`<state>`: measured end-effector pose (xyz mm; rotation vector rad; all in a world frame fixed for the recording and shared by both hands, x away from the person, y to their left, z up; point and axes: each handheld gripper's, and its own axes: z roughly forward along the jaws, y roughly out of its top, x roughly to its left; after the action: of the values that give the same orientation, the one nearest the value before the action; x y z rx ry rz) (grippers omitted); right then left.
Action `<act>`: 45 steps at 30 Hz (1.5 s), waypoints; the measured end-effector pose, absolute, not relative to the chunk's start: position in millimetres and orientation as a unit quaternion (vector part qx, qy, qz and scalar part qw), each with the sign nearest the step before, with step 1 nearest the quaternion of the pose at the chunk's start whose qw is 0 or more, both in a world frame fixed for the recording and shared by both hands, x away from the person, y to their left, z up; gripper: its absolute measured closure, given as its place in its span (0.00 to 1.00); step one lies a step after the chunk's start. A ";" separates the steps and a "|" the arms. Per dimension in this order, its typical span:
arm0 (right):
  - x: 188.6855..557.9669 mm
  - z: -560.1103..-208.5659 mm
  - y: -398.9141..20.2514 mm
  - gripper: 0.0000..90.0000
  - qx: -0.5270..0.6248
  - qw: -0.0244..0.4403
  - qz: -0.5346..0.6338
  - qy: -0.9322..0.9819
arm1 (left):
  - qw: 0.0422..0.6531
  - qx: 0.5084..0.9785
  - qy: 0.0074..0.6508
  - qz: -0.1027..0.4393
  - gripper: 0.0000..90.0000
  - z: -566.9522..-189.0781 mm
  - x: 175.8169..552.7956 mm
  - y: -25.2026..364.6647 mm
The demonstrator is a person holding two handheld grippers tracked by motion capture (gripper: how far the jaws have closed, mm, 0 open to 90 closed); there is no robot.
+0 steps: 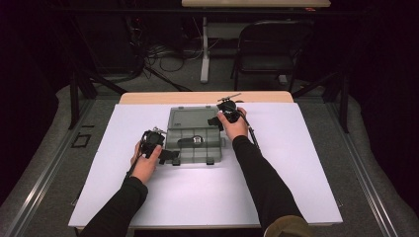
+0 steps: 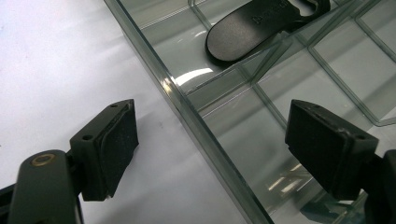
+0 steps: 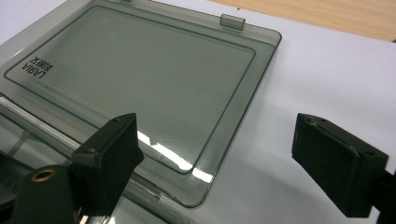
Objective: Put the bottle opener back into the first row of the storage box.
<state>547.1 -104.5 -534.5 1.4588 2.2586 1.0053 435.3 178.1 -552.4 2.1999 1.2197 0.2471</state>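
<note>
A clear grey compartment box [image 1: 195, 144] lies open mid-table, its lid [image 1: 191, 117] folded flat toward the far side. A black oval object [image 1: 190, 140] rests in one compartment; in the left gripper view the same black object [image 2: 254, 29] lies beyond the box's near wall [image 2: 205, 140]. My left gripper [image 1: 170, 157] is open at the box's left front corner, one jaw outside the wall and one over the compartments [image 2: 212, 149]. My right gripper [image 1: 216, 121] is open at the lid's right edge, straddling the lid's corner [image 3: 219, 158]. The lid [image 3: 140, 74] carries a small label.
A white sheet [image 1: 207, 192] covers the wooden table [image 1: 148, 97]. Beyond the table stand a black folding chair [image 1: 269, 49], a white desk leg [image 1: 204, 49] and floor cables [image 1: 163, 54]. Cables trail from both grippers along the person's dark sleeves.
</note>
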 end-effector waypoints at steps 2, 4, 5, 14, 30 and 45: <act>546.6 -534.9 -103.1 0.16 0.501 0.136 0.345 0.782 | 0.306 0.827 0.463 0.090 0.18 -553.1 435.3 177.8; 546.4 -535.4 -101.7 0.16 0.501 0.137 0.342 0.783 | 0.306 0.827 0.462 0.092 0.18 -553.3 435.2 177.7; 546.3 -536.0 -101.3 0.16 0.501 0.136 0.343 0.783 | 0.309 0.826 0.463 0.093 0.18 -553.7 434.9 177.5; 545.4 -538.4 -97.2 0.16 0.496 0.135 0.346 0.785 | 0.315 0.825 0.460 0.089 0.18 -554.4 434.7 177.6; 547.3 -544.8 -99.9 0.18 0.515 0.123 0.349 0.773 | 0.296 0.827 0.461 0.127 0.29 -554.8 431.1 173.3; 547.1 -549.4 -92.2 0.26 0.521 0.105 0.364 0.765 | 0.303 0.829 0.452 0.130 0.37 -554.6 428.0 172.1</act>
<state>547.1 -92.2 -549.4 1.5353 2.2550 1.0722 428.0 172.1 -554.6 2.1963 1.1990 0.3449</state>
